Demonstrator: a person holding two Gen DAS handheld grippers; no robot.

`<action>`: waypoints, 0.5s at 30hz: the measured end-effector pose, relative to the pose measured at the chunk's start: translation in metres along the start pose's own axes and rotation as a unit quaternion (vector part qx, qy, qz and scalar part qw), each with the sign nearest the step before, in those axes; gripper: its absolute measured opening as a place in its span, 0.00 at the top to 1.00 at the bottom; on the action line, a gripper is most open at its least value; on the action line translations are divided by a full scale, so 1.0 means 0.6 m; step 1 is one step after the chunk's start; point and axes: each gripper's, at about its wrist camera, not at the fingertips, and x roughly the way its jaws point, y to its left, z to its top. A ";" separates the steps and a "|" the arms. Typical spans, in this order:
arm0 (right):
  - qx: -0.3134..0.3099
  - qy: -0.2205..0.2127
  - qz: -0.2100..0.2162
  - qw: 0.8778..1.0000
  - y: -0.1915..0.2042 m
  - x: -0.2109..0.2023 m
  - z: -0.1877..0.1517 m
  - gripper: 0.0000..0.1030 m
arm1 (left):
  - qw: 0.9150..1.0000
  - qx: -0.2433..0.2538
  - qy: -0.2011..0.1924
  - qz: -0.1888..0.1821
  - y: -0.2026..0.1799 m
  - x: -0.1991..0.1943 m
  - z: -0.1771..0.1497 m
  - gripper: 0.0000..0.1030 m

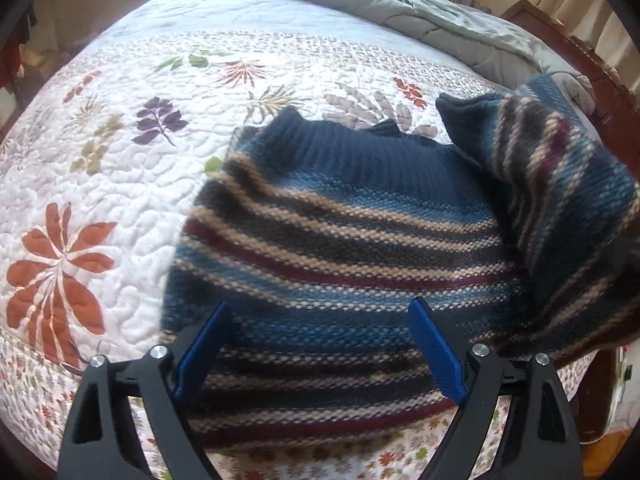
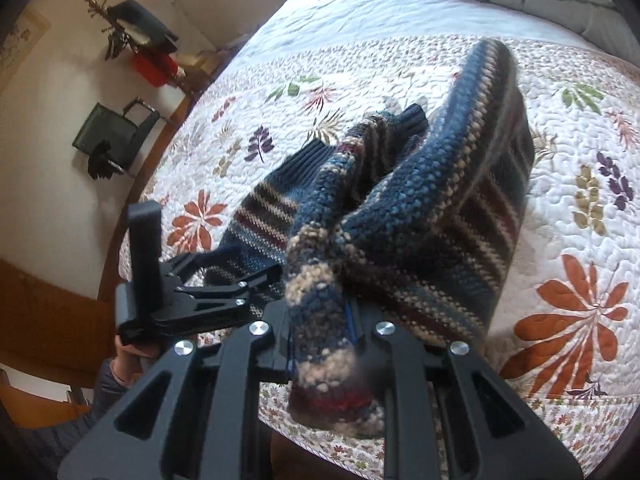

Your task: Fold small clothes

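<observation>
A small striped knit sweater (image 1: 340, 248), navy, tan and maroon with a navy ribbed collar, lies on the floral quilt (image 1: 100, 168). My left gripper (image 1: 320, 344) is open, its blue fingers (image 1: 200, 356) hovering just above the sweater's lower part, holding nothing. The sweater's right side (image 1: 560, 184) is lifted and folded over toward the middle. In the right wrist view my right gripper (image 2: 324, 344) is shut on a bunched edge of the sweater (image 2: 420, 208) and holds it raised above the bed. The left gripper (image 2: 208, 284) shows there at the left.
A grey duvet (image 1: 380, 4) is heaped at the far end of the bed. A dark wooden bed frame (image 1: 592, 68) runs along the right. Beside the bed stand a black chair (image 2: 116, 136) and a red box (image 2: 154, 66) on the floor.
</observation>
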 end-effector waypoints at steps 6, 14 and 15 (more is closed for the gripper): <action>-0.011 0.027 -0.007 1.000 0.018 0.046 -0.008 0.82 | 0.999 -0.033 0.015 -0.015 0.036 0.011 0.001 0.13; -0.026 0.069 -0.022 0.997 0.039 0.126 -0.029 0.76 | 0.997 -0.064 0.017 -0.049 0.060 0.002 0.000 0.12; -0.026 0.076 -0.024 0.996 0.041 0.138 -0.033 0.75 | 0.996 -0.071 0.017 -0.055 0.065 0.000 0.000 0.12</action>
